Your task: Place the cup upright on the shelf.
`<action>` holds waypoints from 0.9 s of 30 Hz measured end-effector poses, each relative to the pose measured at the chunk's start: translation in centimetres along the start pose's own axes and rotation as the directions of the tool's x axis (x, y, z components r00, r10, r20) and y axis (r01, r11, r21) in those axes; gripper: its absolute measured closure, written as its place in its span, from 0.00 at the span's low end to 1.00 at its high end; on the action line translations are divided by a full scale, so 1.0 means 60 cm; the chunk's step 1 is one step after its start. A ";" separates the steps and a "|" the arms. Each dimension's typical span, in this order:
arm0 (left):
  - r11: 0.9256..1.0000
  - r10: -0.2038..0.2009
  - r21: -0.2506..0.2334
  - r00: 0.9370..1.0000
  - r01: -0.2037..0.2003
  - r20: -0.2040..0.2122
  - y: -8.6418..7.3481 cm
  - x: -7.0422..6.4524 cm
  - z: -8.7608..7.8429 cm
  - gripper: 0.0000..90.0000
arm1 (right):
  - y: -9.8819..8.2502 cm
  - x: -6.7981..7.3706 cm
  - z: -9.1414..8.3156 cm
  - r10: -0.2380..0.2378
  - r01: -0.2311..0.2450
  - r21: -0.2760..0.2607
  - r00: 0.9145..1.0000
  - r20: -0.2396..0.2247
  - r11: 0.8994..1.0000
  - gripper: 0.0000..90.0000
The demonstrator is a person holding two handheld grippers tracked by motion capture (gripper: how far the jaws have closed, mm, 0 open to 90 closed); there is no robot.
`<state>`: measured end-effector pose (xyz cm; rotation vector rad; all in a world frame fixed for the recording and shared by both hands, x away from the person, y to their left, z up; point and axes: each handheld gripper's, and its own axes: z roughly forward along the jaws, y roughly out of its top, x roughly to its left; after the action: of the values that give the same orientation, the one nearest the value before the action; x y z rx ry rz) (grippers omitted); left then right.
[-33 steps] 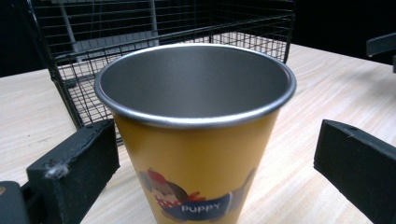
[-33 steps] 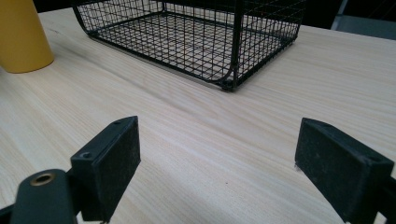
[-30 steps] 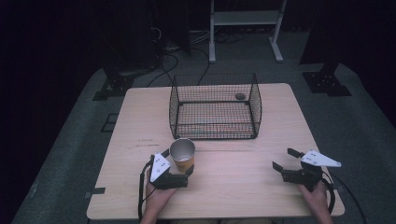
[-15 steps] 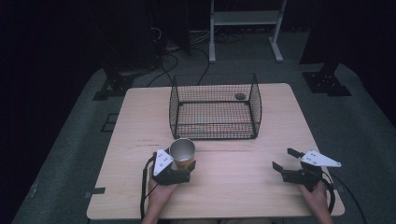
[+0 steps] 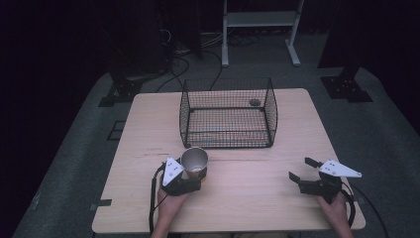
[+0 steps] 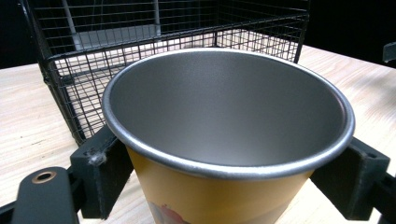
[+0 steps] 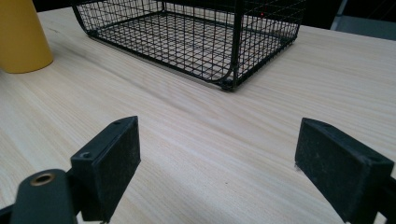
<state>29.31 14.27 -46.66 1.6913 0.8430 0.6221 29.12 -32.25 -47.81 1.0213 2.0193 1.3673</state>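
Nearest, the left tool (image 5: pixel 194 177) has just closed its jaws onto the yellow metal-lined cup (image 5: pixel 194 161) standing on the worktop (image 5: pixel 247 193) — grip made, lift remaining — while the right tool (image 5: pixel 303 170) rests open, the wire basket (image 5: pixel 228 113) beyond likely the destination.

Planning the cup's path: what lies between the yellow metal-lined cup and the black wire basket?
Nothing: bare light wooden table separates the yellow metal-lined cup from the black wire basket, as the high view shows.

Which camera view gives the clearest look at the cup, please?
The left gripper view: the cup looms close, steel inside, yellow outside. The high view shows it small; the right gripper view catches its yellow side.
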 end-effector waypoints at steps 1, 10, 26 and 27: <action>1.000 0.001 0.001 1.000 -0.001 -0.001 0.000 0.000 -0.001 0.16 | 0.000 0.000 0.000 0.000 0.000 0.000 1.000 0.000 1.000 0.15; 1.000 0.009 -0.014 1.000 -0.009 0.004 0.012 -0.006 -0.002 0.16 | 0.000 -0.001 0.000 0.005 -0.005 0.000 1.000 0.004 1.000 0.15; 0.999 0.030 -0.042 0.997 -0.027 0.070 0.057 -0.017 0.012 0.16 | 0.000 0.001 0.001 -0.001 0.001 0.001 1.000 0.010 1.000 0.15; 0.998 0.034 -0.046 0.997 -0.031 0.070 0.060 -0.018 0.012 0.16 | 0.000 0.001 0.001 -0.002 0.002 0.001 1.000 0.010 1.000 0.15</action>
<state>29.98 12.46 -43.38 1.6797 0.7477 0.5952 29.11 -32.17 -47.81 1.0246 2.0132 1.3579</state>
